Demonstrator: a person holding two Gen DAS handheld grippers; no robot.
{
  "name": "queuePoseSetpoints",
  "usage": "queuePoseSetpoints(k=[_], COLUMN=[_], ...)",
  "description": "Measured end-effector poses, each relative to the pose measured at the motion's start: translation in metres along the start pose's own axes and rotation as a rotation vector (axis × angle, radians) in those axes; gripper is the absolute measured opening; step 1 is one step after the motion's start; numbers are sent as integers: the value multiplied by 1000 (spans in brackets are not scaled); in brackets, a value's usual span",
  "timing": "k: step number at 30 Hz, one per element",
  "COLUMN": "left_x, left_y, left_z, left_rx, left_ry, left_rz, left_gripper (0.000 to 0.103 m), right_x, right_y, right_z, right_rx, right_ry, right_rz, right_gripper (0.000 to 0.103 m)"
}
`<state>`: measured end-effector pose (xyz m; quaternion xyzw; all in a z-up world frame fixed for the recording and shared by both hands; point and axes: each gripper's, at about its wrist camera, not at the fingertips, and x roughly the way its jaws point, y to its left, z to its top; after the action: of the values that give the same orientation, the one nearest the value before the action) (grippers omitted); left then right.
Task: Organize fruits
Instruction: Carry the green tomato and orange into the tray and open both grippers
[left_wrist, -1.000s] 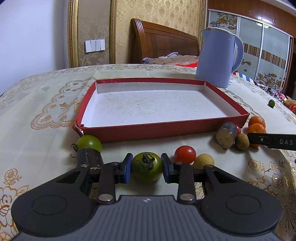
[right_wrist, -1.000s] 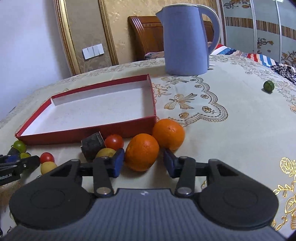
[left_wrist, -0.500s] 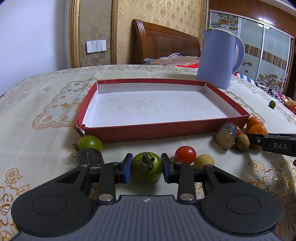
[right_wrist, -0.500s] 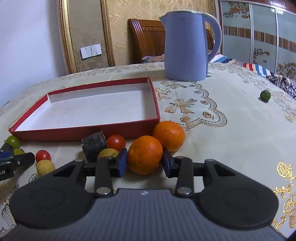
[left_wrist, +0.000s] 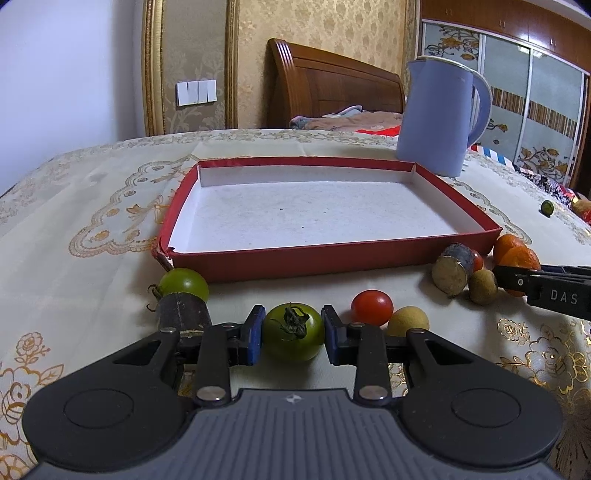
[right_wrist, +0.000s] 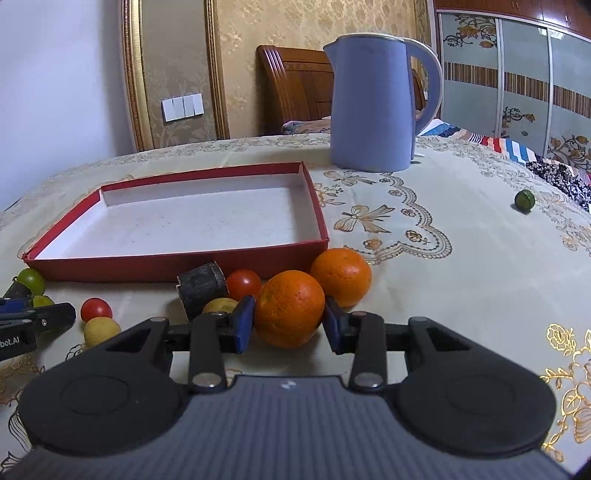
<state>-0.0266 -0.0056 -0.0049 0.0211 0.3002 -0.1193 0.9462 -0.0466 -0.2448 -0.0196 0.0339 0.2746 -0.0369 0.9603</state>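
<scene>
My left gripper is shut on a dark green tomato that rests on the tablecloth, just in front of the empty red tray. In the right wrist view, my right gripper is shut on an orange; both blue pads press its sides. A second orange touches it from behind. Near the left gripper lie a pale green tomato, a red cherry tomato and a yellow round fruit. A red tomato sits left of the held orange.
A blue kettle stands behind the tray's right corner. Two dark cut stubs lie among the fruit. A small green fruit sits alone far right. The patterned tablecloth covers the table.
The right gripper's jaws closed onto the orange, which stood loose between them a second ago. The left gripper keeps its hold on the green tomato and has not moved.
</scene>
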Motion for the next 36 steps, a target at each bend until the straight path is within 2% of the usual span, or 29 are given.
queuePoseSetpoints(k=[7, 12, 23, 28, 31, 36], left_x=[-2, -11, -8, -3, 7, 31], left_y=[0, -5, -14, -13, -12, -8], left_z=[4, 11, 29, 46, 56, 65], left_rx=[-22, -21, -13, -15, 0, -12], left_ry=[9, -18, -42, -69, -69, -39], left_rz=[-14, -18, 3, 21, 57, 81], left_gripper=[32, 32, 32, 32, 32, 32], right_x=[-7, -15, -8, 3, 14, 38], right_y=[2, 10, 29, 38, 40, 41], right_z=[2, 7, 27, 40, 47, 57], right_rx=[1, -25, -51, -74, -79, -71], right_ry=[-27, -59, -64, -75, -65, -28], right_rz=[-1, -9, 33, 25, 16, 13], right_gripper=[37, 37, 37, 37, 37, 37])
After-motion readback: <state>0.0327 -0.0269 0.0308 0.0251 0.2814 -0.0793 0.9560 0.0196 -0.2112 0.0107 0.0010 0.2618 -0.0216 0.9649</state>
